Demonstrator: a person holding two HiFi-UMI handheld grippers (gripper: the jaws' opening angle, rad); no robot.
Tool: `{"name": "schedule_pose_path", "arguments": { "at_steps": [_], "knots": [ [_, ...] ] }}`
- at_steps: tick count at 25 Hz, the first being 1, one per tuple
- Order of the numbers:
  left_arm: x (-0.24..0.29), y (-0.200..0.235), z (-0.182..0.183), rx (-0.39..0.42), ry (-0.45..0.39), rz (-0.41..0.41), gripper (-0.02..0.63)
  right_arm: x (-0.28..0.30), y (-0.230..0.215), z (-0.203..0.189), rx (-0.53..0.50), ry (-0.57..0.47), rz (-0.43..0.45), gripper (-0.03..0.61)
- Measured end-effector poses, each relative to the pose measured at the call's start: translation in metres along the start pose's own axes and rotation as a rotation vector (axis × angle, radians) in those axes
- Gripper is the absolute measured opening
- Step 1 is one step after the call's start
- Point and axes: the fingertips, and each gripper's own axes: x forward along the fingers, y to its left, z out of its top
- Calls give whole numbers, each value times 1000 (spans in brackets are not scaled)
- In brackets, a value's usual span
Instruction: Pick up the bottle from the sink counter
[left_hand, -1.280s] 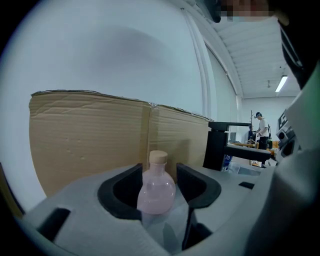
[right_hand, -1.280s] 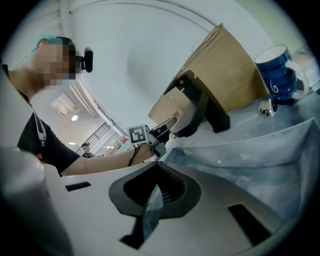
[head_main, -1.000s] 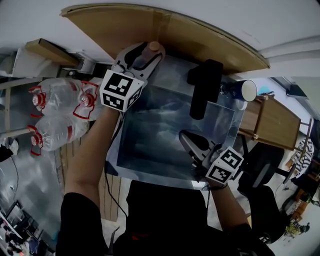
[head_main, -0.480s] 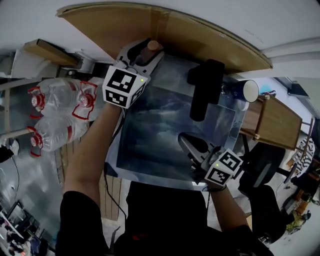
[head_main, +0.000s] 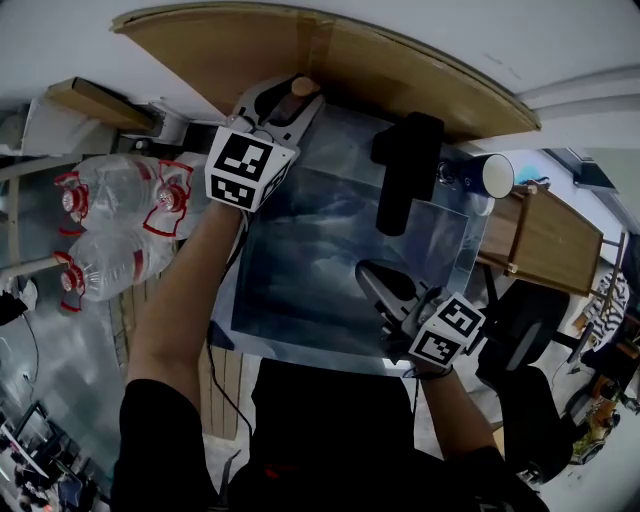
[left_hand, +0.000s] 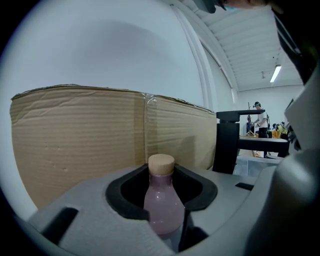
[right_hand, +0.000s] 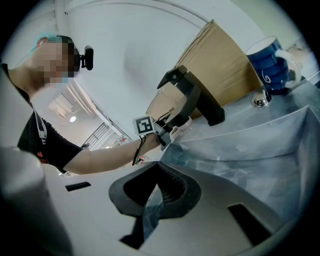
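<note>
pink corked bottle (left_hand: 161, 206) in closing jaws of left gripper (head_main: 287, 98); right gripper (right_hand: 158, 174) pinched together, empty

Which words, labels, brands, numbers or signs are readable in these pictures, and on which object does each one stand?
No text can be read as words.
Blue mug: a white mark, too blurred to read.
Packed water bottles: red labels, print too small to read.
Left marker cube and right marker cube: black-and-white square codes, no letters.
Pink bottle: no label visible.
</note>
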Motion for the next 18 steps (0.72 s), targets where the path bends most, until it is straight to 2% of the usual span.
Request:
{"name": "schedule_pose_path", "arguments": {
  "at_steps": [18],
  "knots": [
    [-26, -28, 4, -5, 46, -37, 147, -16, 19, 5, -44, -25, -11, 3]
  ]
}}
